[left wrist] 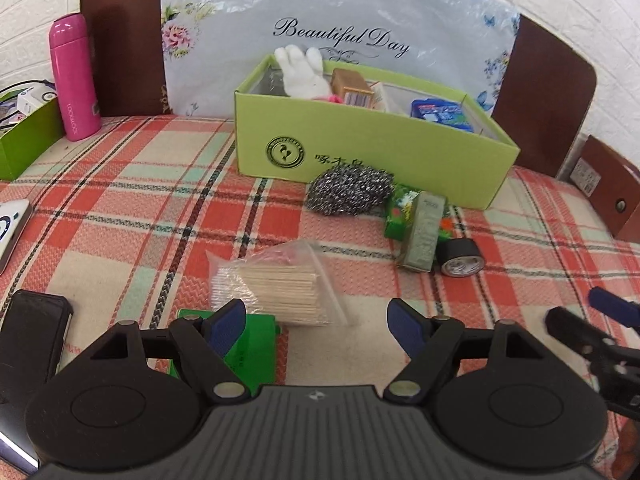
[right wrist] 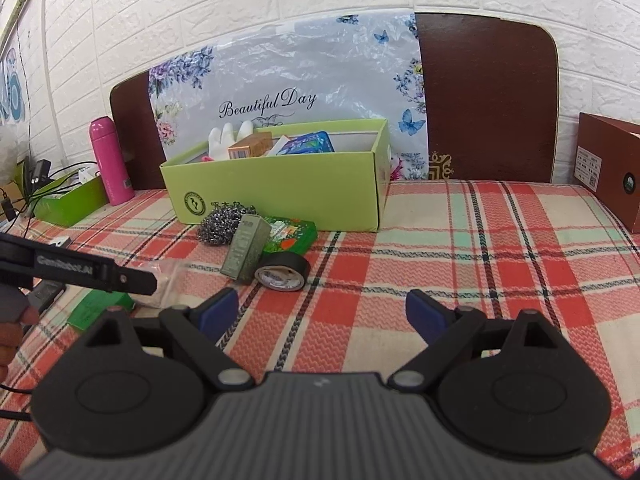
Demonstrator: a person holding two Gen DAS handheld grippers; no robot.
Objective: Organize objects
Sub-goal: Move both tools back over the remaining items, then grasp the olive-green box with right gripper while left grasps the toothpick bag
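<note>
A lime-green open box [left wrist: 360, 152] [right wrist: 280, 192] stands at the back of the plaid cloth; it holds a white glove [left wrist: 302, 68], a brown carton and a blue packet. In front of it lie a steel scourer [left wrist: 350, 190] [right wrist: 220, 226], a grey-green carton [left wrist: 422, 234] [right wrist: 244, 252], a green patterned packet [right wrist: 290, 236] and a black tape roll [left wrist: 462, 260] [right wrist: 282, 272]. A clear bag of wooden sticks [left wrist: 280, 284] and a green box [left wrist: 248, 352] lie just ahead of my open, empty left gripper [left wrist: 316, 324]. My right gripper [right wrist: 320, 312] is open and empty over bare cloth.
A pink flask [left wrist: 74, 76] [right wrist: 112, 160] and a green tray [left wrist: 24, 140] with cables stand at the left. A black phone [left wrist: 32, 336] lies near left. A brown box [right wrist: 608, 168] is at the right. A headboard and bag line the back.
</note>
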